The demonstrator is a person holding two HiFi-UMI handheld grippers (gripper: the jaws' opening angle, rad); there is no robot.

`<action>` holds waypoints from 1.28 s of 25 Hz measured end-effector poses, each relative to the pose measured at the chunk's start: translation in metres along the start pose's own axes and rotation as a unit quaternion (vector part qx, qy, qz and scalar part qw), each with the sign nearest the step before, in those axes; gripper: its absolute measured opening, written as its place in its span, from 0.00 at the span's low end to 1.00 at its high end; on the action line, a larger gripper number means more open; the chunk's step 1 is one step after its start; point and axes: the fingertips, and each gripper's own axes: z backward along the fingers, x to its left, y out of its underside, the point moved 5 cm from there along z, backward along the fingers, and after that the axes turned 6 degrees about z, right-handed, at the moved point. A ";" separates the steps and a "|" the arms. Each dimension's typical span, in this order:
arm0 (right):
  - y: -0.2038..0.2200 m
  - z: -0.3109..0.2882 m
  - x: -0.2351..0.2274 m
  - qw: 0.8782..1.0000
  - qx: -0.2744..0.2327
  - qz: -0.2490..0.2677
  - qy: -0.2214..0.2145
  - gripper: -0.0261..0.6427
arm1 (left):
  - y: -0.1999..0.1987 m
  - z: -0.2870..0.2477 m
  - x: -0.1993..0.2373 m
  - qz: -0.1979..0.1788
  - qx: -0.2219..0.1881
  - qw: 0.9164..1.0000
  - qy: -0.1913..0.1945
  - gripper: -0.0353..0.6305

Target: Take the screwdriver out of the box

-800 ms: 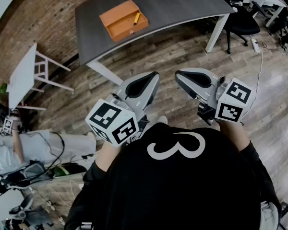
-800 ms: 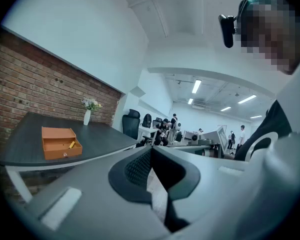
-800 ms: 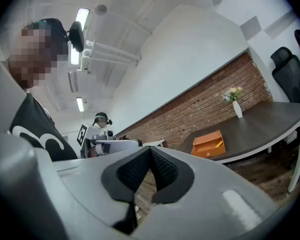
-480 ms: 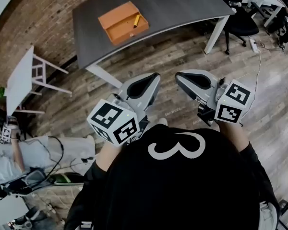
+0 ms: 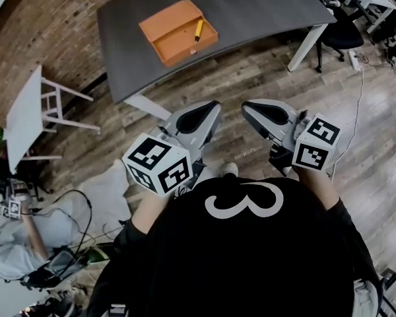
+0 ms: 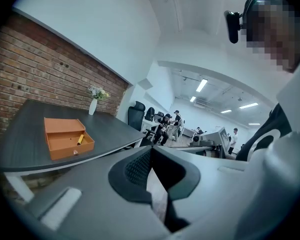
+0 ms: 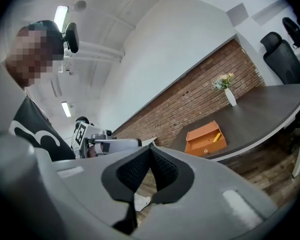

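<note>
Take the orange box (image 5: 178,30) as your marker: it sits open on the dark table (image 5: 264,5), with its lid laid back flat. The yellow-handled screwdriver (image 5: 198,29) lies inside the box, in the right-hand end of the tray as the head view shows it. Your left gripper (image 5: 215,103) is held well short of the box, out over the wood floor (image 5: 356,131) with the table's near edge between them. Its jaws are pressed together at the tips and hold nothing. Your right gripper (image 5: 244,104) hangs just beside the left one, equally far from the box. Its own view shows the black pads meeting at the tips too, so it is empty as well. In the left gripper view the box shows left of the jaws; in the right gripper view it shows right of them. Beyond the box, toward the brick wall (image 6: 30,74), a white vase (image 6: 93,106) with flowers stands on the same table. Left of the box, off the table, there is a small white side table (image 5: 23,107). Right of the box, past the table's white leg, stands a black office chair (image 5: 340,32).
</note>
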 end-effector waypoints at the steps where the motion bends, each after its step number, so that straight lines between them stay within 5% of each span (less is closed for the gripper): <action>1: -0.001 -0.006 -0.003 1.000 0.002 0.000 0.004 0.04 | -0.002 0.000 0.009 0.002 0.003 1.000 -0.001 0.08; 17: -0.019 -0.049 -0.061 1.000 0.009 0.006 0.018 0.04 | -0.023 -0.027 0.077 0.015 0.007 1.000 -0.014 0.08; 32: -0.084 -0.102 -0.221 0.999 0.024 -0.008 -0.041 0.04 | -0.079 -0.143 0.162 0.047 0.014 0.995 -0.082 0.08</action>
